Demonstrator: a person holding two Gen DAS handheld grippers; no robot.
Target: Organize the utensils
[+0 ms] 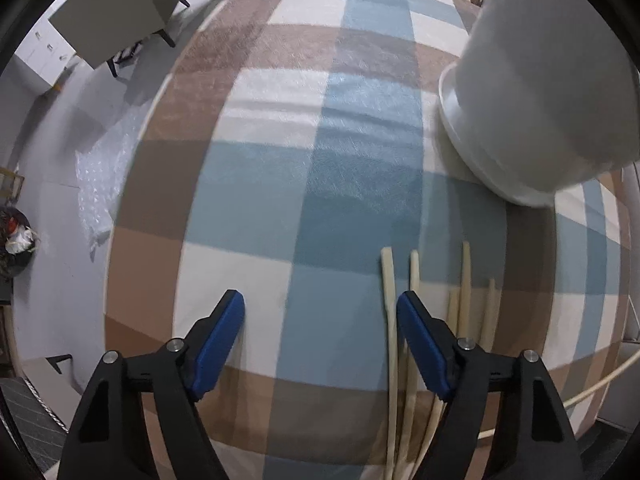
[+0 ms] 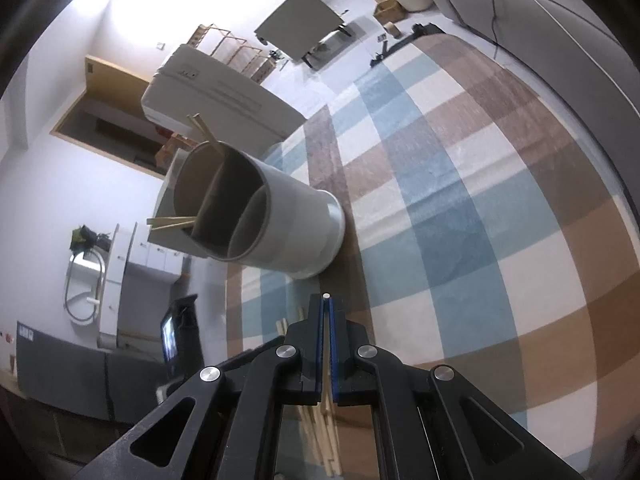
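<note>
Chopsticks (image 1: pixel 412 344) lie loose on the checked cloth (image 1: pixel 320 184) right under my left gripper (image 1: pixel 320 332), a pale bundle running beside and beneath its right-hand finger, their tips fanned out just past it. My left jaws stand spread, pointing down at the cloth, with nothing pinched; one stick lies just inside the right blue pad (image 1: pixel 424 348), the others outside it. My right gripper (image 2: pixel 327 312) has its jaws pressed together on a single chopstick (image 2: pixel 327 296), whose pale tip pokes out just past the pads; more sticks show on the cloth below that gripper. Farther on stands the holder (image 2: pixel 288 220), a grey-white round tub with a wider rim at its base, resting on the cloth near its edge. An inner wall splits the holder into compartments, and two pairs of sticks already lean out of the one on its far side. In the left view the holder (image 1: pixel 536 92) looms at upper right, well beyond the loose sticks.
</note>
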